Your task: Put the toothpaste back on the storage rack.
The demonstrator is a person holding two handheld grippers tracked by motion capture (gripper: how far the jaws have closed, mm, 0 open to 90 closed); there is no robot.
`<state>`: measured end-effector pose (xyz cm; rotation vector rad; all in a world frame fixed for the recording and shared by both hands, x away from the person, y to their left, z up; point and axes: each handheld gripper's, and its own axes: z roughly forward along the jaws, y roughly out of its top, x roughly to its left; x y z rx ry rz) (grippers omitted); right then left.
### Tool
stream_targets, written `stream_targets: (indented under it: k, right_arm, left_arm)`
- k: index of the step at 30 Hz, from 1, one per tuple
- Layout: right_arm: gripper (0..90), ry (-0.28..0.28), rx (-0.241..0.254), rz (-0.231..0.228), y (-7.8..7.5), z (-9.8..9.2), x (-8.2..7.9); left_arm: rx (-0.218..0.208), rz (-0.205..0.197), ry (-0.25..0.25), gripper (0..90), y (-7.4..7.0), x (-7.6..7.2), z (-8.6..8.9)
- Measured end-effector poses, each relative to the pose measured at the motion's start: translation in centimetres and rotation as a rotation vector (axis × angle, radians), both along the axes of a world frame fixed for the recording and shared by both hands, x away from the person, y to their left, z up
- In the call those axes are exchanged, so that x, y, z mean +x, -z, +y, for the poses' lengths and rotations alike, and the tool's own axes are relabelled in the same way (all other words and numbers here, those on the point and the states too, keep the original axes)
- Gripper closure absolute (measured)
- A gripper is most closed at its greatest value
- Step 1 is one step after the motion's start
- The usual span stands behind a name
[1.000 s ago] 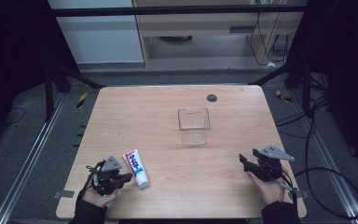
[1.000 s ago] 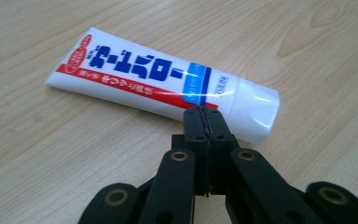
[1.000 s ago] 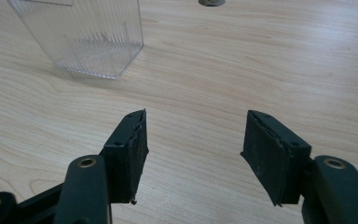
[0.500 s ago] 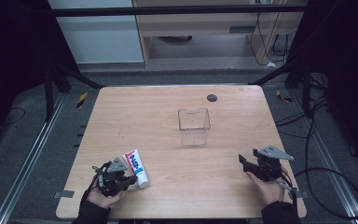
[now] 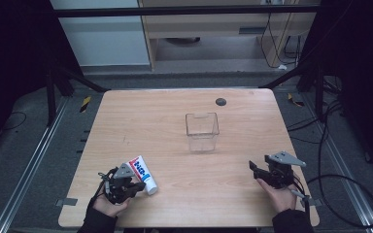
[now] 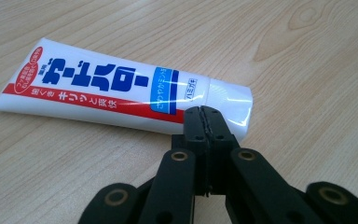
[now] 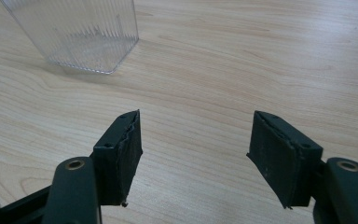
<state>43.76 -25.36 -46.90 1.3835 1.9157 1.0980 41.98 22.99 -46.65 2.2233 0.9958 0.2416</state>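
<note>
A white toothpaste tube (image 5: 142, 171) with red and blue print lies flat near the table's front left. Its cap end (image 6: 230, 100) points toward my left gripper (image 5: 139, 186). That gripper (image 6: 204, 113) is shut, jaws pressed together with nothing between them, tips right by the cap end; whether they touch it I cannot tell. A clear ribbed plastic box (image 5: 202, 132) stands upright mid-table. My right gripper (image 5: 252, 168) rests at the front right, aimed toward the box (image 7: 79, 32). Its jaws (image 7: 196, 126) have just been opening and stand apart over bare wood.
A small dark disc (image 5: 220, 101) lies near the wooden table's (image 5: 141, 121) far edge. A strip of tape (image 5: 65, 201) marks the front left corner. Cables (image 5: 340, 179) trail over the floor to the right of the table.
My left hand has edged a little to the right, closer to the tube's cap end. The tube, the box and the right hand have stayed put.
</note>
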Motion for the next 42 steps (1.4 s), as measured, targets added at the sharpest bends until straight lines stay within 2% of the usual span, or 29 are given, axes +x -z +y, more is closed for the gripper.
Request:
stream_targets:
  k: [5,10,14,16,17,20,23,28,31,42]
  right_arm:
    - [33.8,0.002,-0.007,-0.001,0.1,-0.1,0.0]
    - [33.8,0.007,0.0,-0.001,0.0,-0.2,0.1]
    - [33.8,0.008,-0.001,0.004,0.1,-0.2,0.1]
    - [33.8,0.01,0.005,0.01,0.1,-0.2,0.1]
    - [33.8,0.009,-0.008,0.003,0.1,-0.2,0.2]
    - [33.7,0.01,-0.004,0.012,0.2,-0.2,0.2]
    - [33.7,0.009,-0.005,0.012,0.2,-0.2,0.2]
    - [33.5,0.009,-0.009,0.014,0.2,-0.2,0.3]
    - [33.3,0.008,-0.012,0.015,0.3,-0.3,0.3]
    - [33.1,0.01,-0.003,0.027,0.3,-0.3,0.2]
  left_arm:
    - [-0.003,-0.004,-0.005,89.7,-0.1,0.0,0.0]
    - [-0.05,-0.045,-0.03,89.7,-1.4,0.3,-0.3]
    - [-0.055,-0.071,-0.035,89.7,-1.7,1.1,-1.6]
    - [-0.042,-0.063,-0.023,89.7,-1.5,1.5,-2.3]
    - [-0.037,-0.058,-0.022,89.7,-1.3,1.7,-2.6]
    - [-0.013,-0.03,-0.006,89.7,-0.4,2.0,-3.5]
    - [-0.006,-0.03,0.0,89.7,-0.3,2.1,-3.7]
    - [-0.009,-0.017,0.011,89.7,-0.2,2.0,-3.8]
    - [0.007,-0.019,0.021,89.7,-0.2,1.9,-3.8]
    - [0.022,-0.007,0.016,89.7,-0.4,1.1,-3.1]
